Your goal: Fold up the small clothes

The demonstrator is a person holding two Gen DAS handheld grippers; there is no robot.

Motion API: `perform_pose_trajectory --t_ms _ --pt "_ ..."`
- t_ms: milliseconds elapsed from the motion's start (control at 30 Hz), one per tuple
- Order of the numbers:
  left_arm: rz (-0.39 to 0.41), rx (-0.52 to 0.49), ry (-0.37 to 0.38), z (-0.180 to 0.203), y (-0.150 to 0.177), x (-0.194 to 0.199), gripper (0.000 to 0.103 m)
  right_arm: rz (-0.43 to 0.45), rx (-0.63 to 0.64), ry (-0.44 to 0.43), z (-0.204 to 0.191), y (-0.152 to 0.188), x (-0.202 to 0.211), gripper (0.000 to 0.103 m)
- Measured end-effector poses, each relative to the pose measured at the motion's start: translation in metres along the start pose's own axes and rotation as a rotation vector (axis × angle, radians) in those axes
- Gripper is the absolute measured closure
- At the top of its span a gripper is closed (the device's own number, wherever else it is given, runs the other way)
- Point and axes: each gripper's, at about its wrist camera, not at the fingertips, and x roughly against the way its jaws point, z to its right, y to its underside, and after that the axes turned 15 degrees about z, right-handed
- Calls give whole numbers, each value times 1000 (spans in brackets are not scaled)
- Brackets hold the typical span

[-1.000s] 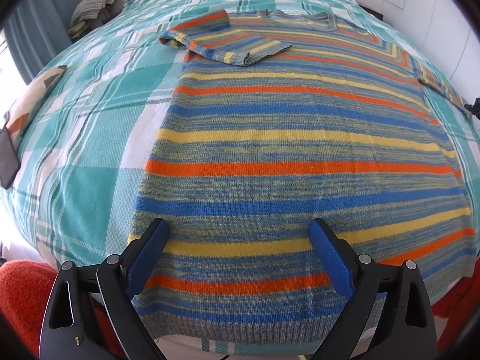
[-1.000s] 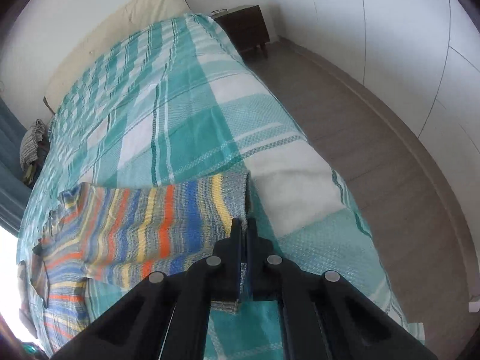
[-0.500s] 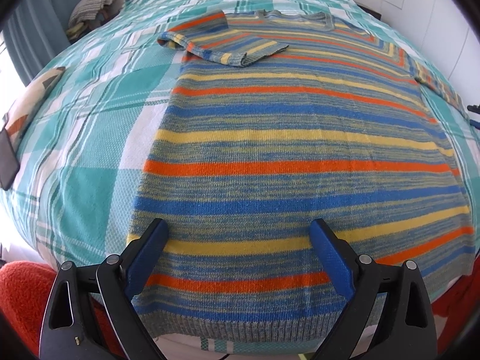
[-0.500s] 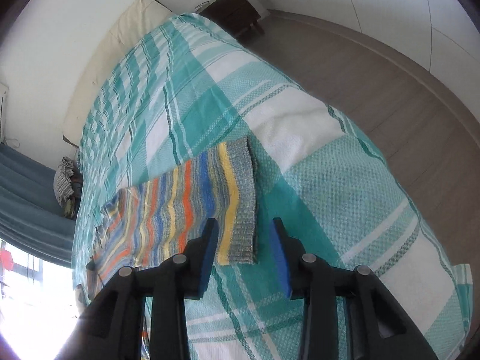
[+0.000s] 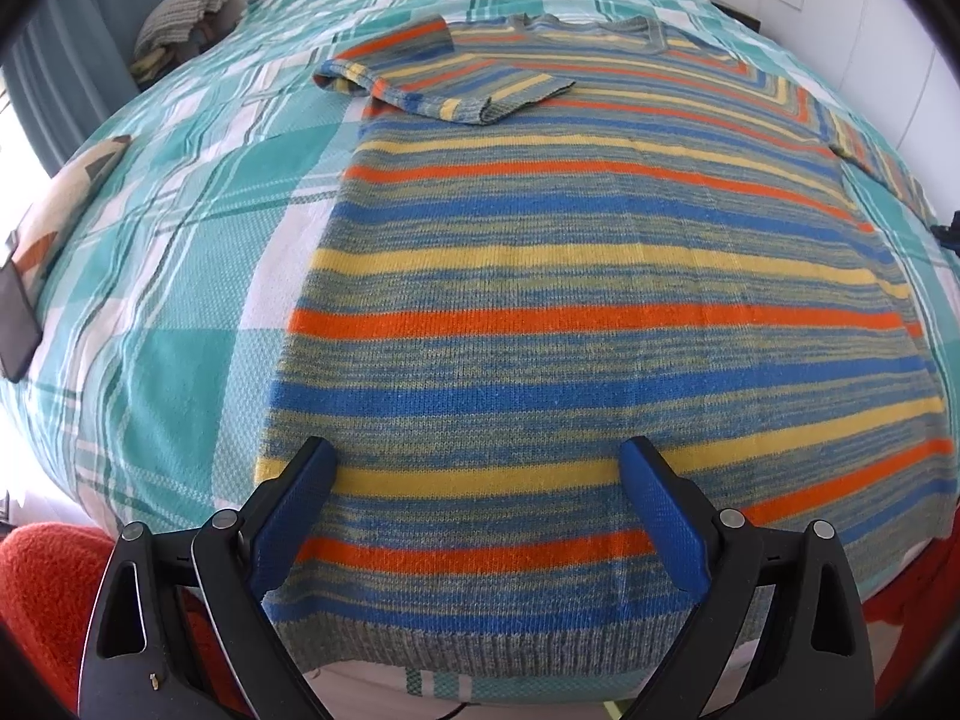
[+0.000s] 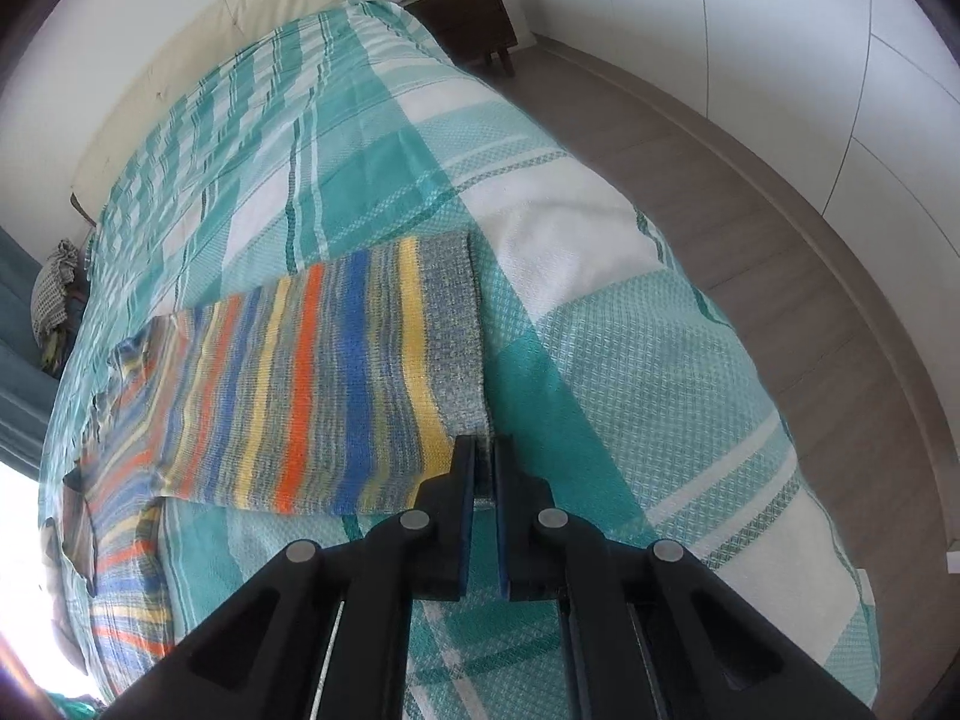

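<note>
A striped knit sweater [image 5: 570, 276] in blue, orange, yellow and grey lies flat on the bed. Its left sleeve [image 5: 444, 78] is folded in over the chest. My left gripper [image 5: 474, 474] is open and hovers over the sweater's hem, holding nothing. In the right wrist view the other sleeve [image 6: 324, 378] lies stretched out on the bedspread. My right gripper [image 6: 485, 450] is shut on the corner of that sleeve's grey cuff [image 6: 456, 324].
The bed has a teal and white plaid bedspread [image 5: 180, 252]. A dark phone [image 5: 15, 324] lies at its left edge. A pile of clothes [image 5: 180, 6] sits at the far left. Wooden floor [image 6: 780, 228] and a nightstand [image 6: 468, 18] lie right of the bed.
My right gripper opened half a second ago beside the cuff and has now closed on the cuff's corner. The left gripper has stayed open over the hem.
</note>
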Motion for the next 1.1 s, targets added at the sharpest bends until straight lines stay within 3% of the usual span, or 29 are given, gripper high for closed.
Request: perform_pose_trajectory --t_ms 67,100,133,167,300,433,567,667,767,900,967,1033,1100 --pt "-6 12 -2 -2 2 -1 2 7 8 -2 0 1 12 61" --pt "-14 22 -2 -4 4 -3 0 36 21 21 0 3 26 41" --pt "-21 38 6 -6 5 -4 0 81 39 59 0 5 41 30" --pt "-22 54 14 -8 6 -5 0 129 58 97 0 9 58 26" --pt "-10 65 16 -8 8 -6 0 198 107 98 -7 35 118 26" --pt "15 51 22 -7 11 -4 0 198 184 2 -38 76 163 25" --pt "-29 18 38 -7 6 -4 0 197 262 -104 -78 122 186 24" --pt "-37 64 25 -17 -4 20 3 193 279 -155 -98 148 188 24" --pt "74 121 91 -30 -30 70 3 175 313 -196 -113 165 187 24" --pt "288 107 191 -41 -110 111 2 136 382 -238 -128 178 176 24" --pt "327 37 253 -35 -152 96 1 106 379 -256 -132 181 168 24" --pt "280 -67 288 -18 -176 54 1 89 372 -271 -133 184 164 24" --pt "212 -184 262 0 -181 -1 2 76 375 -284 -134 189 163 24"
